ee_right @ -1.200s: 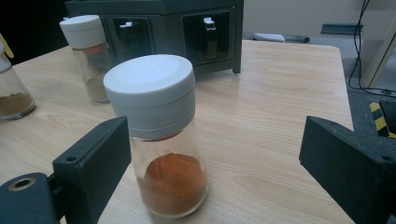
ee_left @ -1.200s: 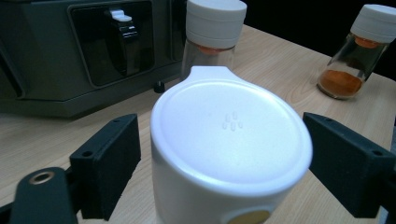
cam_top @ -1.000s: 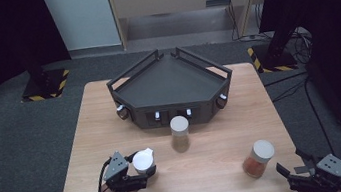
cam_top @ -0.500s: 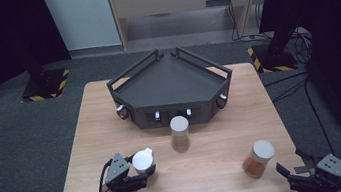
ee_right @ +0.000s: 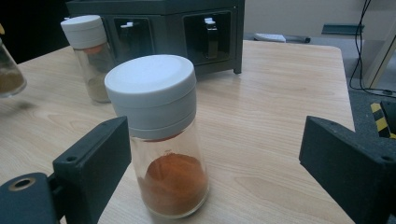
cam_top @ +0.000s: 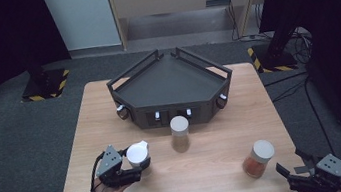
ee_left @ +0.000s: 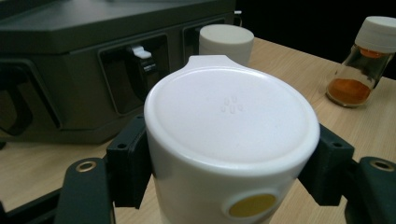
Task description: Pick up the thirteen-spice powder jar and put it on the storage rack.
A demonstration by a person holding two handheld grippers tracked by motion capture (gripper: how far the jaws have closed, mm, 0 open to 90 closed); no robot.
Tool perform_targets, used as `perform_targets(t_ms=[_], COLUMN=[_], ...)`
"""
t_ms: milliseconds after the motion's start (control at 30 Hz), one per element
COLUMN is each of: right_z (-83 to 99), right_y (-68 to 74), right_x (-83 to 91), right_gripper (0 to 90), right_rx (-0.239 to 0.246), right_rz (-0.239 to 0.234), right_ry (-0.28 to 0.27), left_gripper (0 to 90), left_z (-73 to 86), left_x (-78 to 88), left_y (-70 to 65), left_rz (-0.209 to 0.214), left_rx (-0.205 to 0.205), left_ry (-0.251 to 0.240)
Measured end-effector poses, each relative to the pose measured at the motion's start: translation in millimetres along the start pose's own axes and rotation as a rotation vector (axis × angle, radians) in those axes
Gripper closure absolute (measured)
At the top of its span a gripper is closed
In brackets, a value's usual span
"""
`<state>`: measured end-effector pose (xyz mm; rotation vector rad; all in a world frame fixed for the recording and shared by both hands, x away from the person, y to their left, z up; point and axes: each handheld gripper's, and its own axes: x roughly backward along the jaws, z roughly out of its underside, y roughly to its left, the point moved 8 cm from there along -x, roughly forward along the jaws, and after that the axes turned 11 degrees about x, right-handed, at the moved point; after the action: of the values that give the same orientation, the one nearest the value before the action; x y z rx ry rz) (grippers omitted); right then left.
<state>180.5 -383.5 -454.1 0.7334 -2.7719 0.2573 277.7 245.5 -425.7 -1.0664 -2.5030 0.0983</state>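
We see the left gripper (cam_top: 135,164) clamped on a white-lidded jar (ee_left: 231,140) at the table's (cam_top: 209,171) near left, apparently lifted slightly. The right gripper (ee_right: 212,177) stands wide around an orange spice jar (ee_right: 161,140), not touching.

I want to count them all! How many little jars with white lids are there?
3: one jar clamped in the left gripper, one in front of the dark tray, one orange-filled near the right gripper.
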Motion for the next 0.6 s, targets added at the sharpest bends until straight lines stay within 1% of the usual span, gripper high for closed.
perform_targets(t_ms=[100,133,167,400,433,467,500,533,567,600], right_z=[0.1,0.2,0.2,0.2,0.2,0.1,0.1,0.2,0.2,0.2], right_y=[-0.1,-0.2,-0.2,-0.2,-0.2,-0.1,-0.1,-0.1,-0.1,-0.1], right_x=[-0.1,-0.2,-0.3,-0.5,-0.5,-0.5,-0.4,-0.3,-0.3,-0.4], right_gripper=[9.0,9.1,9.1,9.1,9.1,9.1,9.1,9.1,9.1,9.1], right_rx=[0.000,0.002,0.002,0.003,0.003,0.003,0.004,0.003,0.003,0.003], right_rz=[-0.001,-0.001,-0.001,-0.003,-0.003,-0.003,-0.003,-0.003,-0.003,-0.003], right_ry=[0.000,-0.001,0.000,-0.001,-0.001,-0.001,-0.001,-0.002,-0.002,-0.001], left_gripper=[28.9,28.9,28.9,28.9,28.9,28.9,28.9,29.0,29.0,29.0], left_z=[-10.9,-10.9,-18.4,-45.2,-45.2,-51.8,-51.8,-59.0,-59.0,-63.8], left_x=[2.4,2.4,3.5,6.3,6.3,6.6,6.6,6.5,6.5,6.1], left_y=[1.1,1.1,2.2,3.4,3.4,4.1,4.1,5.6,5.6,6.4], left_rz=[0.003,0.003,0.007,0.007,0.007,0.008,0.008,0.010,0.010,0.009], left_rx=[-0.010,-0.010,-0.013,-0.025,-0.025,-0.027,-0.027,-0.023,-0.023,-0.023], left_ry=[-0.002,-0.002,-0.005,-0.015,-0.015,-0.021,-0.021,-0.022,-0.022,-0.024])
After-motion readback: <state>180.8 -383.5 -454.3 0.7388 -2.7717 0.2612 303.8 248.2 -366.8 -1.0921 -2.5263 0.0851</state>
